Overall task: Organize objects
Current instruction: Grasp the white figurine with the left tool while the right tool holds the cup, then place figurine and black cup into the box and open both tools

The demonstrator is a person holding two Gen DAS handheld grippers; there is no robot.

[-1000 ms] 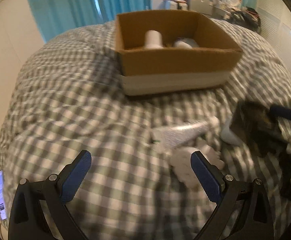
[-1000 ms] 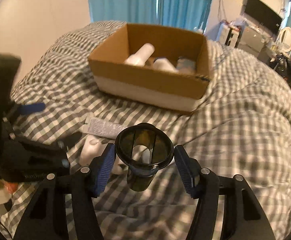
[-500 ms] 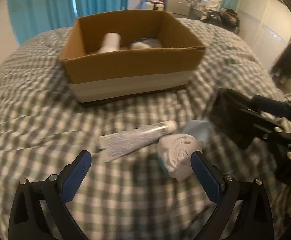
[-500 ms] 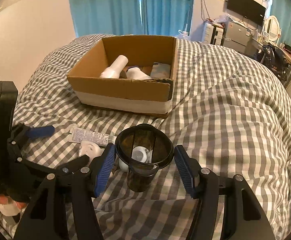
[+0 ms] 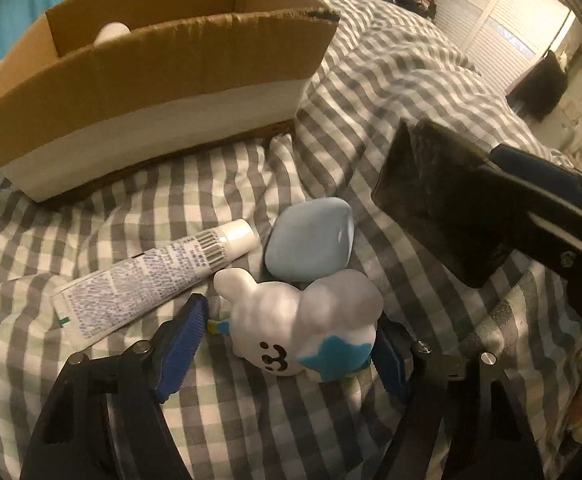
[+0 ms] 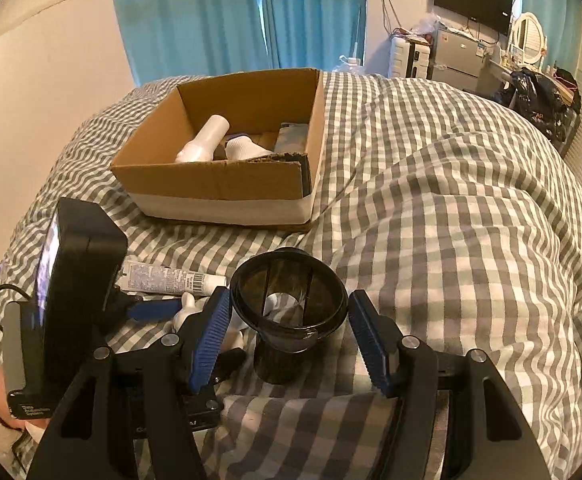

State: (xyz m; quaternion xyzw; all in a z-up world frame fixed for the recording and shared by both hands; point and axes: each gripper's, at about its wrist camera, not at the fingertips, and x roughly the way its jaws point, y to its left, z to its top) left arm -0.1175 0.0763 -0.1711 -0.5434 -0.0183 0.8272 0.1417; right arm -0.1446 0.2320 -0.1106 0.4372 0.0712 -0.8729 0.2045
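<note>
My left gripper (image 5: 287,344) is closing its fingers on the white bunny toy (image 5: 303,328) on the bed (image 5: 391,92); squeeze centred. My right gripper (image 6: 287,336) holds the dark cup (image 6: 287,320).

Bedspread (image 5: 391,80): soft checked cloth, matt, rumpled. Cardboard box (image 5: 151,80): rough brown paper board w/ torn top edge, smooth white band below. Tube (image 5: 151,276): printed plastic, slight sheen. Bunny toy (image 5: 303,328): smooth glossy white. Blue pebble-shaped thing (image 5: 311,240): shiny. Dark cup (image 6: 289,312): smoky translucent plastic.
</note>
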